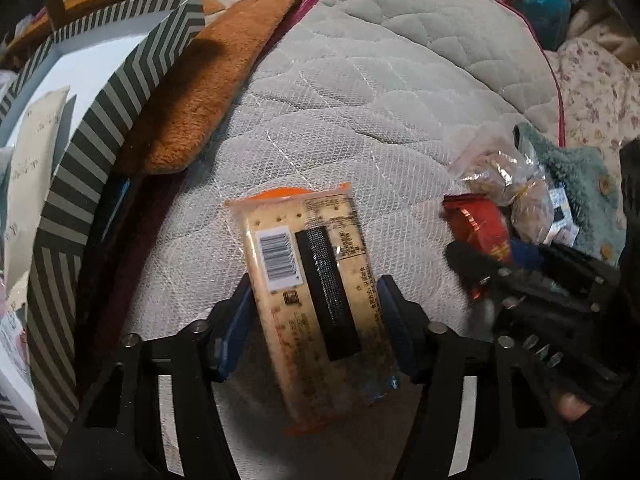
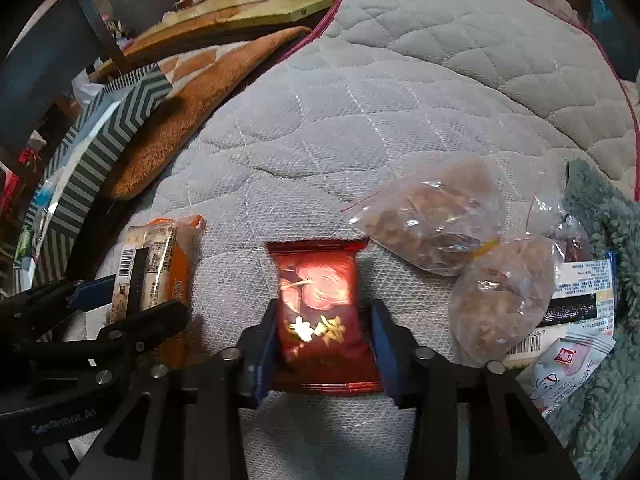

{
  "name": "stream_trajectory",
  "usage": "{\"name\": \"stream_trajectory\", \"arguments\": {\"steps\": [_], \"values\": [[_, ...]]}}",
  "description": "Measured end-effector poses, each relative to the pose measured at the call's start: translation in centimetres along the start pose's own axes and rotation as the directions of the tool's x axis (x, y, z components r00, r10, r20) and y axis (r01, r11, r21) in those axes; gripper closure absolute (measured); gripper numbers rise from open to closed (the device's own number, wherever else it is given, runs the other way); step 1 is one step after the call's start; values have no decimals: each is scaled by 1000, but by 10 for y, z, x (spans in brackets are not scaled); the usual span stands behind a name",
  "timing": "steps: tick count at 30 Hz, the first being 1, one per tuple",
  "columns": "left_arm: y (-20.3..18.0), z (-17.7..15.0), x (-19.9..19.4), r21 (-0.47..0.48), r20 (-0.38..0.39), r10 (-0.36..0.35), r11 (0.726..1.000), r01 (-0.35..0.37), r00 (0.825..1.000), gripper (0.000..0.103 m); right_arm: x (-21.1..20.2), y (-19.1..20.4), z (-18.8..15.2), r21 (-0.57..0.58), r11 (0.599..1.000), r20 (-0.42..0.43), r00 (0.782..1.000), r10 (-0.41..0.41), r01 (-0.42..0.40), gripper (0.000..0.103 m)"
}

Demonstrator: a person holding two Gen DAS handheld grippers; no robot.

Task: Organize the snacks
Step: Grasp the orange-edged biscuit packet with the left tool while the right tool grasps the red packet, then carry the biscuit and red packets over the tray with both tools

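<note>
The cracker pack (image 1: 308, 292) lies lengthwise between the blue pads of the left hand-held gripper (image 1: 314, 312), which pinch its long sides about midway; it looks long, flat and fairly stiff, but the crackers inside would likely snap under a hard squeeze, so a light hold across the narrow width, as here, suits it best. The right hand-held gripper (image 2: 324, 332) pinches the red snack packet (image 2: 320, 304) across its lower half; that packet looks small, light and puffy, with glossy film that could slip, so a hold on the filled body seems safer than on the crimped end. Both grippers point toward 12 o'clock over the quilted mattress (image 2: 400, 100), low and near level, side by side, the left one showing at 9 o'clock in the right wrist view. Two clear bags of nuts (image 2: 440, 220) lie at 2 o'clock from the red packet, soft and lumpy, likely best taken by the gathered top. The striped box (image 1: 100, 128) sits open at 10 o'clock of the cracker pack, well apart, a likely place for the snacks.
</note>
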State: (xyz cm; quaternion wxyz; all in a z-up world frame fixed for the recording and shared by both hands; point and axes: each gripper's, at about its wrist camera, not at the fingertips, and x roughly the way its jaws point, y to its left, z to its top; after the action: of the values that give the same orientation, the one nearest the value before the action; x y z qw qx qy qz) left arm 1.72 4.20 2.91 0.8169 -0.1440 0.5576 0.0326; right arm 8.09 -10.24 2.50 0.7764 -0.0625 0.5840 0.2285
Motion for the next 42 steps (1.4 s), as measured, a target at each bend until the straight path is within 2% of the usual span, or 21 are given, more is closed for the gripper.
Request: {"name": "stream_trajectory", "arguments": {"steps": [5,10,16,22,25,29,30,31,32,42], "values": [[5,-6,-8,26,18,23,999,-23,1000,50,-11,-2,-8,13,1000,13,1000,18,-18,67],[10,-13,-27,45,71,51,998,-54,996,50,-23,3,-14,33,998,26,998,57,-58,67],[15,-15,-48,52,118,63,996,-69,991,50,-27,16,-21,-4,998,-3,998,55,-55,67],[19,-23,-45,51,99,60,997,-66,993,50,-18,26,-34,-55,998,-96,995,12,-17,67],[18,-27,-37,57,70,62,996,-66,996,50,-10,26,-35,-68,997,-128,991,-29,21,59],[22,-28,-24,44,25,66,997,-67,997,50,-6,24,-34,-74,997,-118,993,-15,6,59],[24,-29,-17,34,4,67,997,-67,998,50,-6,24,-35,-76,997,-111,994,-14,5,61],[27,-30,-15,19,-2,58,998,-58,998,49,-7,24,-35,-74,997,-106,994,-9,1,68],[29,-30,-13,8,-5,52,999,-52,999,49,-8,21,-36,-65,998,-99,995,0,-7,68],[24,-30,-31,55,59,53,997,-56,997,49,-37,31,-33,-63,997,-50,998,48,-51,70]]}}
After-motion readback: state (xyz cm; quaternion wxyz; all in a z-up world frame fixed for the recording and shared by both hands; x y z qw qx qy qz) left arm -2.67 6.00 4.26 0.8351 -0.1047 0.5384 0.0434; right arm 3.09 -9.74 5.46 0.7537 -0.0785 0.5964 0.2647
